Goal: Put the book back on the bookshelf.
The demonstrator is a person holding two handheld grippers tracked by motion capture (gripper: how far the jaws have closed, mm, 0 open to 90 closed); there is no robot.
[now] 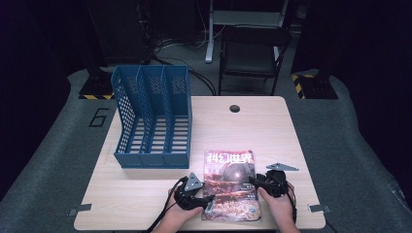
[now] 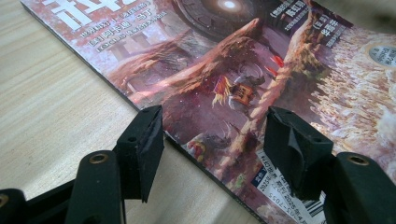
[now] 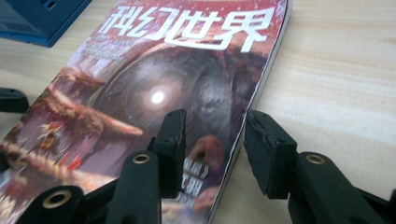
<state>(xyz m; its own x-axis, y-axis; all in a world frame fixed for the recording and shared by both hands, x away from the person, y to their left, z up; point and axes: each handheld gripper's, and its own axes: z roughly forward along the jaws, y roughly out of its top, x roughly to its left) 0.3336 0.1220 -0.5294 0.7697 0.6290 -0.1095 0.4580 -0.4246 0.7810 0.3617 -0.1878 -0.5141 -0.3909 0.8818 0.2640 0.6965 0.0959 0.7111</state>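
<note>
Magazine (image 1: 230, 185) flat near front edge of light wooden table (image 1: 252, 126), right of blue file rack (image 1: 153, 116). Left gripper (image 1: 206, 199) and right gripper (image 1: 252, 180) spread, straddling opposite edges, not pinching. Grey carpet, dark room, folding chair (image 1: 252, 53) behind.

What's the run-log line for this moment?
left gripper: open, straddling glossy sci-fi magazine edge | right gripper: open, straddling opposite edge | magazine: flat

You are in a lab-style recording room: a light wooden table (image 1: 272, 131) stands on grey carpet (image 1: 350, 145) inside dark walls, with hazard-striped stand bases (image 1: 311, 87), loose cables (image 1: 194, 73) and a folding chair (image 1: 252, 53) behind it
</note>
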